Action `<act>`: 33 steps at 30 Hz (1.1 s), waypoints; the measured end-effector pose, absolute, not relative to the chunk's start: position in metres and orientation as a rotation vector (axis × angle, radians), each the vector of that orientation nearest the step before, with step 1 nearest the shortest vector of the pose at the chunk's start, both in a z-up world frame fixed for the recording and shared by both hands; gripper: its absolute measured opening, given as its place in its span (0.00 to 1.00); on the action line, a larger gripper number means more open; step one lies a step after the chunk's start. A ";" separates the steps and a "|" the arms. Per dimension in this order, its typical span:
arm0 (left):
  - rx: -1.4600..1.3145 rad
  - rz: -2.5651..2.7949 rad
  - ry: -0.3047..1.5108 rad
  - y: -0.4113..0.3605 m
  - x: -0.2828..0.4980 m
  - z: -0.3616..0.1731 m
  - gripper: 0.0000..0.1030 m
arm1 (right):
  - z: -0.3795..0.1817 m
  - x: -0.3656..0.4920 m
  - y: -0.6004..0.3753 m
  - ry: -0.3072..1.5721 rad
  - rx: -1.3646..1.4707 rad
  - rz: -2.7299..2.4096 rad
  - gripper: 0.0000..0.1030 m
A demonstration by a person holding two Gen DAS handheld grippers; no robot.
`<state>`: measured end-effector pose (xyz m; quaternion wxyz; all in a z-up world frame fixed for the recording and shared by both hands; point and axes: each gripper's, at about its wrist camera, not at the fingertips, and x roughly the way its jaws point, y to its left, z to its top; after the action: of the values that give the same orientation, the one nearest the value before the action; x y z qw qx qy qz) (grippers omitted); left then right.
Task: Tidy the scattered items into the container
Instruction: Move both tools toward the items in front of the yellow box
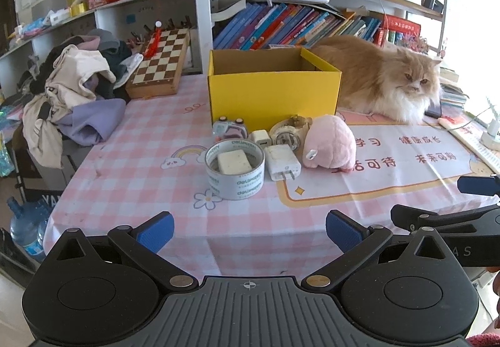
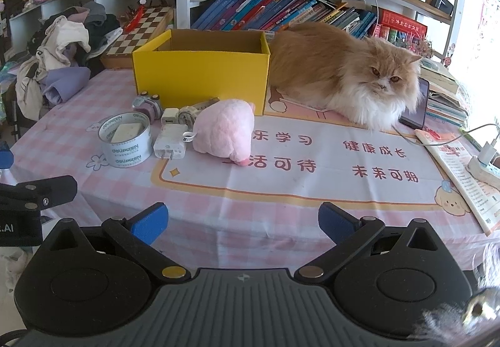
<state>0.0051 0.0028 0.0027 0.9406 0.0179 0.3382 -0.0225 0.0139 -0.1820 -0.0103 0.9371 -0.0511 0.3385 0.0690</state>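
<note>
Left gripper (image 1: 249, 230) spread wide, nothing between its blue pads, hovering low over the near edge of the pink checked tablecloth (image 1: 134, 141). Right gripper (image 2: 243, 223) likewise spread and empty, just beside the left one.

Ahead, clustered together: roll of tape (image 1: 235, 173) with a pale eraser-like block (image 1: 234, 161) lying inside its ring; white charger plug (image 1: 282, 162) touching the roll's right side; pink plush toy (image 1: 331, 142) just right of that. Behind these, a small toy camera (image 1: 229, 127), a small white USB adapter (image 1: 261, 137) and a wristwatch (image 1: 289, 131), all close against the front wall of the open yellow cardboard box (image 1: 273, 94). Box interior looking empty where visible.

Right of the box, a long-haired orange and white cat (image 2: 350, 75) lying on the table.
</note>
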 end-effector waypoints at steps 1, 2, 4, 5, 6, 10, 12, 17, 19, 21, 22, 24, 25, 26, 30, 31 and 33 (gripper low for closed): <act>0.035 -0.044 0.690 0.003 0.005 0.003 1.00 | -0.010 0.014 -0.182 0.691 -0.104 0.141 1.00; 0.034 -0.042 0.690 0.004 0.005 0.003 1.00 | -0.010 0.014 -0.182 0.691 -0.105 0.141 1.00; 0.034 -0.036 0.693 0.004 0.005 0.002 1.00 | -0.010 0.014 -0.182 0.692 -0.105 0.140 1.00; 0.033 -0.034 0.694 0.004 0.005 0.002 1.00 | -0.010 0.014 -0.182 0.692 -0.106 0.141 1.00; 0.031 -0.033 0.694 0.005 0.005 0.002 1.00 | -0.010 0.014 -0.182 0.692 -0.106 0.143 1.00; 0.016 -0.044 0.687 0.007 0.004 0.002 1.00 | -0.010 0.014 -0.182 0.690 -0.103 0.150 1.00; 0.016 -0.045 0.690 0.007 0.003 0.002 1.00 | -0.010 0.014 -0.182 0.690 -0.099 0.151 1.00; 0.009 -0.054 0.693 0.007 0.003 0.001 1.00 | -0.010 0.015 -0.183 0.697 -0.086 0.143 1.00; 0.005 -0.061 0.690 0.008 0.002 0.002 1.00 | -0.010 0.015 -0.184 0.698 -0.081 0.146 1.00; 0.003 -0.064 0.686 0.007 0.001 0.002 1.00 | -0.009 0.014 -0.183 0.697 -0.084 0.153 1.00; 0.002 -0.065 0.686 0.008 0.001 0.002 1.00 | -0.009 0.014 -0.182 0.695 -0.088 0.155 1.00; -0.001 -0.067 0.687 0.008 0.001 0.001 1.00 | -0.009 0.013 -0.181 0.692 -0.095 0.158 1.00; 0.001 -0.066 0.687 0.008 0.001 0.001 1.00 | -0.009 0.013 -0.181 0.692 -0.097 0.157 1.00; 0.003 -0.065 0.688 0.008 0.001 0.001 1.00 | -0.009 0.013 -0.181 0.693 -0.097 0.156 1.00; 0.009 -0.068 0.689 0.006 0.001 0.001 1.00 | -0.009 0.013 -0.181 0.694 -0.097 0.153 1.00; 0.008 -0.070 0.690 0.006 0.001 0.001 1.00 | -0.009 0.013 -0.181 0.693 -0.097 0.153 1.00; 0.008 -0.074 0.692 0.006 0.000 0.001 1.00 | -0.009 0.012 -0.181 0.691 -0.098 0.152 1.00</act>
<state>0.0004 0.0062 0.0008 0.9400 0.0039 0.3391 -0.0365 0.0120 -0.1808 -0.0093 0.9369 -0.0481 0.3382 0.0745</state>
